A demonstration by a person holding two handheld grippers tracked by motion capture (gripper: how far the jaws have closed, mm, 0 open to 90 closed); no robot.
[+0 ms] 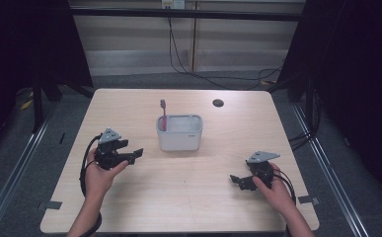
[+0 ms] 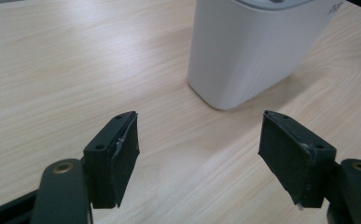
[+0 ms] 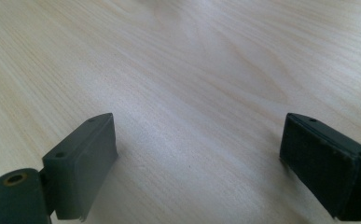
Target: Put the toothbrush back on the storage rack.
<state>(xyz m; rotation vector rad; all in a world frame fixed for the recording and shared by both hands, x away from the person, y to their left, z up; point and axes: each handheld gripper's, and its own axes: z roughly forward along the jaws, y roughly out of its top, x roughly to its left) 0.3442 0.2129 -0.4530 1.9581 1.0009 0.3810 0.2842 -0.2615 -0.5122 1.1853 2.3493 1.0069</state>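
— Ahead of the left gripper [image 2: 199,156], just past its wide-apart, empty jaws, stands the white holder [image 2: 255,51] with a pink toothbrush [image 1: 163,114] upright at its near-left corner.
— And the right gripper [image 3: 199,165]?
— Also spread, nothing between them, well apart from the holder.
— How would it handle?
— Probably light, rigid, smooth plastic; likely slippery. I'd pinch one wall at the rim, or take the thin brush handle below its head

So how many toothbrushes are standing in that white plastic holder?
1: a pink toothbrush stands upright at the left end of the white plastic holder. Others could lie hidden inside.
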